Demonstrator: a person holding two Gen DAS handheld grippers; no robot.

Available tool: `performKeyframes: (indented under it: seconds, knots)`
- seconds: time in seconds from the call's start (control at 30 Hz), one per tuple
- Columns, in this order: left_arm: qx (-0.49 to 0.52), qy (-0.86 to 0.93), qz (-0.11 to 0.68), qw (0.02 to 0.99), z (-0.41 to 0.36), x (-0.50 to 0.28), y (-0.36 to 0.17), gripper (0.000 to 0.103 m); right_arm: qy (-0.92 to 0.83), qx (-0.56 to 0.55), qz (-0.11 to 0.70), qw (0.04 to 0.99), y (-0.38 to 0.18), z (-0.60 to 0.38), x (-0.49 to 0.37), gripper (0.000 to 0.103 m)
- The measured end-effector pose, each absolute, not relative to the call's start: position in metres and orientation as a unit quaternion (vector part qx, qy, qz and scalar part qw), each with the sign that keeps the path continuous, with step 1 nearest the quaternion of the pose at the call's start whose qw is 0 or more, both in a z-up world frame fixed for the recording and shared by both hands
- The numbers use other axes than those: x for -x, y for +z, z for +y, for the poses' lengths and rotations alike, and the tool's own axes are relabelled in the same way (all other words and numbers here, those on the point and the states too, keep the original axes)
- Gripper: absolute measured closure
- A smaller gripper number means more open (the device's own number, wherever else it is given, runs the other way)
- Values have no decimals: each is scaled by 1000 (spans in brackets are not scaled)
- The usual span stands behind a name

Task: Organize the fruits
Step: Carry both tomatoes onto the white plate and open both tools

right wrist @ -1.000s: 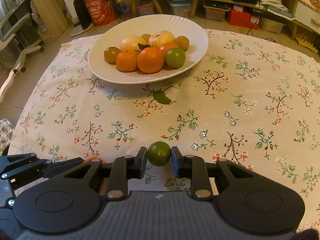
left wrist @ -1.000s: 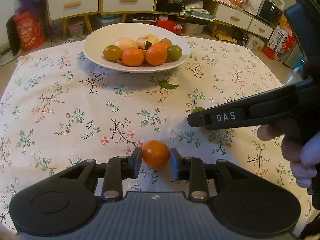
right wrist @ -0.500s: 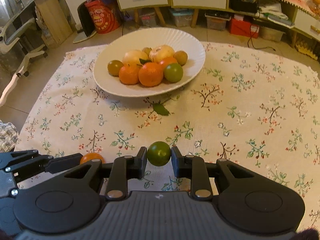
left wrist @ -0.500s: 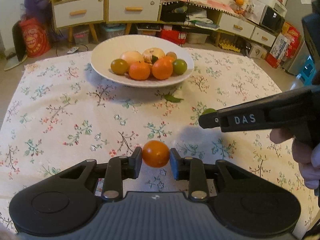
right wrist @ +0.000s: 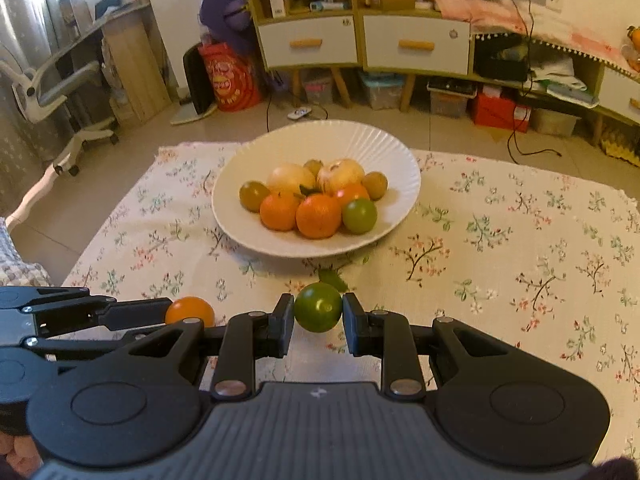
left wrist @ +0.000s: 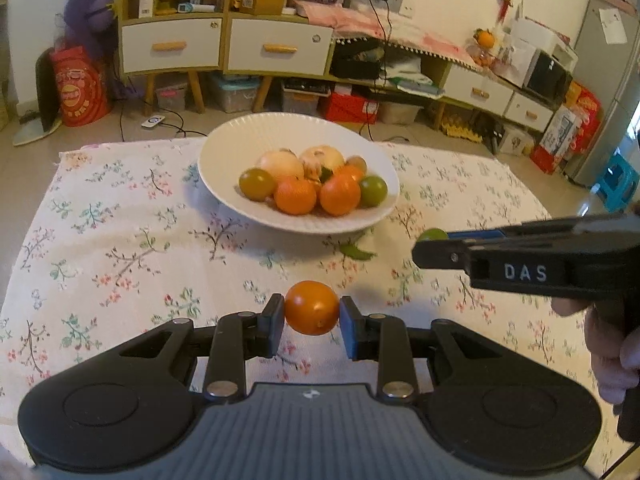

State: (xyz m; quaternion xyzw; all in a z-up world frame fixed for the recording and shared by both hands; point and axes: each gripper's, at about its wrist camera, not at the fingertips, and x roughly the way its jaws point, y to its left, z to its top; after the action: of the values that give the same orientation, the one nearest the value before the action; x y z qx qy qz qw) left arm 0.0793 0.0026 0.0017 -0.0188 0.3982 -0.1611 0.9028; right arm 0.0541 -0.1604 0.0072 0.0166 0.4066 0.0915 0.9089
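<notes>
— At the bottom centre of the left wrist view, the left gripper (left wrist: 312,318) pinched an orange fruit (left wrist: 311,307) by its sides, with the bowl (left wrist: 236,152) above it.
— Risk?
— It could have rolled out.
— Low in the right wrist view, the right gripper (right wrist: 318,319) clamped a green fruit (right wrist: 318,306); both could have collided over the bowl.

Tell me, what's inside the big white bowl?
The white bowl holds a heap of fruit: two oranges in front, a green fruit, an olive one, and two pale round fruits behind. Anything beneath the heap is hidden.
</notes>
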Motion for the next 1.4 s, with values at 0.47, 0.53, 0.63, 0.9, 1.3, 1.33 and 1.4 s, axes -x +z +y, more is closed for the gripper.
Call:
performKeyframes:
  seconds: [0.47,0.53,0.63,0.9,1.3,1.33,1.4]
  knots:
    - [56,-132,372,917,12,-123,20,95,78,-61,389,916,12,-174,-74,80]
    - [59,-131,370,918,12,-131,21,95,80,-72,389,915,13,-174,-78,80]
    - [59,-128,370,918,13,-149,23,95,81,-85,382,917,17,-175,-88,80]
    - [69,-120,372,918,13,-192,18,95,86,-99,372,919,14,-179,-126,80]
    - [80,-127,378,913,9,-231,-1,95,87,-79,377,919,-3,-166,-183,80]
    - [82,-130,379,912,10,-232,-2,95,88,-81,378,918,-4,-166,-186,80]
    - [87,-134,382,910,10,-232,-6,95,88,-85,377,918,-6,-167,-190,80]
